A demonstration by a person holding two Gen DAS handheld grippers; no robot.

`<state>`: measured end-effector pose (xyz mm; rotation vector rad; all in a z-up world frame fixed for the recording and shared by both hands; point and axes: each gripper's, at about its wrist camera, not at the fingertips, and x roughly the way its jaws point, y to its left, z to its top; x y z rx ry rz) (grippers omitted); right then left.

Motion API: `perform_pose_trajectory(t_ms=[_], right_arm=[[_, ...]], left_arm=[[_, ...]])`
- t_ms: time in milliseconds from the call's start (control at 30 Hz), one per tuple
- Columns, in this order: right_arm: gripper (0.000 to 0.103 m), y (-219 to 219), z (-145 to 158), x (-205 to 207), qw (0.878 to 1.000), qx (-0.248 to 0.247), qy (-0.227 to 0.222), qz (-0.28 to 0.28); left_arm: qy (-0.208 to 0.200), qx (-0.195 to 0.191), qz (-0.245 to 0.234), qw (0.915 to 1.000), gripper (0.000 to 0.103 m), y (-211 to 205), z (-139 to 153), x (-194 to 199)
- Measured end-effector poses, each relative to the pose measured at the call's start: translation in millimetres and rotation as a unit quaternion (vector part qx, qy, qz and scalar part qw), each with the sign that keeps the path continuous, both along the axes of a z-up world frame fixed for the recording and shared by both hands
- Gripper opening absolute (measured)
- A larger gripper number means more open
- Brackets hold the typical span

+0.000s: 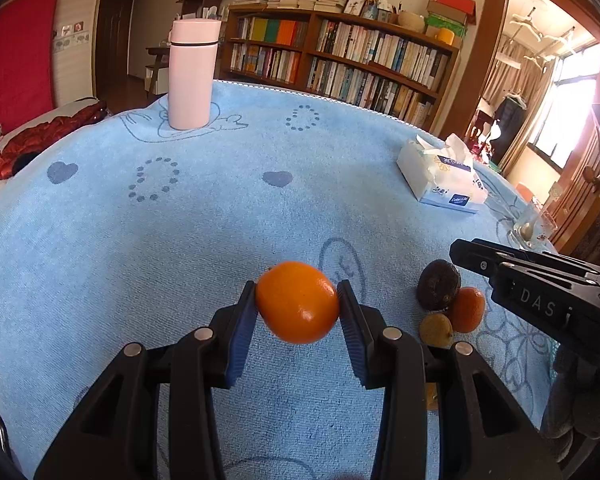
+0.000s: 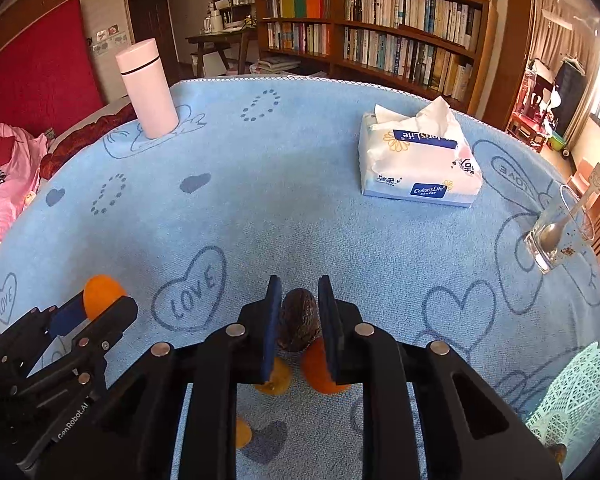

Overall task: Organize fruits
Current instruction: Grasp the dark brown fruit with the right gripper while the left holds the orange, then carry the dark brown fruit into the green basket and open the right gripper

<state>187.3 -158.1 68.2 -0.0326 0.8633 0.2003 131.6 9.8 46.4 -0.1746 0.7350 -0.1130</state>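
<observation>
Blue towel (image 2: 340, 248) covers our table, with a pink flask (image 2: 148, 88), a tissue pack (image 2: 416, 164) and a glass (image 2: 556, 236) standing well behind the fruit. Our left gripper (image 1: 298, 304) clamps an orange (image 1: 296, 302) above the cloth. Our right gripper (image 2: 299, 316) pinches a dark fruit (image 2: 298, 318), with a small orange (image 2: 320, 372) and a yellow fruit (image 2: 276, 378) just beneath it.

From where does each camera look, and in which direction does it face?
Left wrist view: sits on the left gripper, looks down along its fingers at the clamped orange and the blue cloth; the right gripper shows at right.
Right wrist view: sits on the right gripper, shut on a dark fruit; the left gripper shows at left.
Both show the pink bottle, tissue pack and bookshelf.
</observation>
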Motion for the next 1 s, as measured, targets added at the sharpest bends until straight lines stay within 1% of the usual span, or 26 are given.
perform_pose_trajectory(t_ms=[67, 133, 200, 267, 333, 433, 500, 600, 633, 667, 733, 833, 1000], right_arm=[[0.020, -8, 0, 1, 1.000, 0.021, 0.007, -0.014], [0.024, -15, -5, 8, 0.999, 0.038, 0.029, -0.024], [0.037, -18, -11, 12, 0.997, 0.049, 0.044, -0.029], [0.045, -20, -17, 16, 0.997, 0.053, 0.057, -0.029], [0.045, -21, -23, 21, 0.996, 0.047, 0.067, -0.034], [0.045, -20, -33, 30, 0.995, 0.052, 0.084, -0.030], [0.045, -12, -38, 34, 0.994, 0.048, 0.096, -0.018], [0.045, 1, -42, 35, 0.996, 0.011, 0.088, -0.004], [0.043, 5, -42, 34, 0.996, 0.005, 0.085, 0.000], [0.039, 8, -42, 33, 0.997, 0.000, 0.082, 0.004], [0.039, 10, -41, 29, 0.997, -0.010, 0.073, 0.003], [0.038, 8, -35, 19, 0.998, -0.011, 0.056, -0.009], [0.039, -4, -12, -3, 0.999, -0.011, 0.014, -0.032]], left_arm=[[0.001, -0.001, -0.001, 1.0000, 0.041, -1, 0, 0], [0.002, -0.002, 0.000, 1.0000, 0.041, 0, 0, 0], [0.002, -0.003, 0.001, 1.0000, 0.041, 1, 0, 1], [0.003, -0.006, 0.004, 1.0000, 0.041, 3, 0, 1], [0.005, -0.008, 0.005, 0.9999, 0.041, 4, 0, 2], [0.006, -0.010, 0.002, 0.9999, 0.041, 3, 0, 2], [0.004, -0.009, 0.000, 1.0000, 0.041, 2, 0, 2], [0.004, -0.010, -0.001, 0.9999, 0.041, 2, 0, 1], [0.004, -0.010, -0.001, 0.9999, 0.041, 2, 0, 1], [0.004, -0.010, -0.001, 0.9999, 0.041, 2, 1, 1], [0.003, -0.012, -0.001, 0.9999, 0.041, 2, 1, 1], [0.001, -0.015, 0.000, 0.9999, 0.041, 3, 2, 1], [-0.005, -0.018, -0.003, 0.9998, 0.041, 2, 4, -1]])
